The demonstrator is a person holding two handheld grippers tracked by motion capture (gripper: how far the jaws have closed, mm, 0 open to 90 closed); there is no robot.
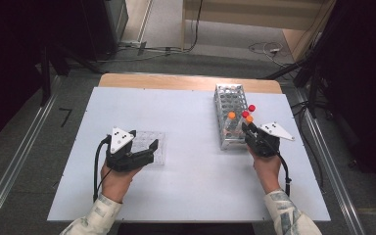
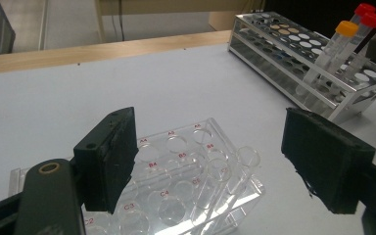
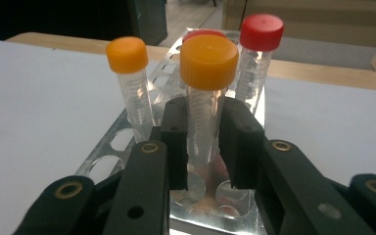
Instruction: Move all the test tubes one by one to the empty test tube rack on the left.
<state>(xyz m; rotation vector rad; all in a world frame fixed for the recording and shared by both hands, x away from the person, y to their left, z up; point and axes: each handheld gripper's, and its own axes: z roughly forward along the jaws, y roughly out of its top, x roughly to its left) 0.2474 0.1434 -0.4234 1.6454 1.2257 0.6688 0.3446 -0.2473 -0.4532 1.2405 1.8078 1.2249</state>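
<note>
At the near end of the metal tube rack [image 1: 229, 115], the right gripper [image 3: 204, 142] has its black jaws clamped on a clear plastic tube with an orange cap [image 3: 206, 98], standing upright in its hole. Over on the white table [image 1: 186, 181], the left gripper [image 2: 215, 161] hangs wide open over the clear acrylic well rack [image 2: 186, 181], grasping nothing.
</note>
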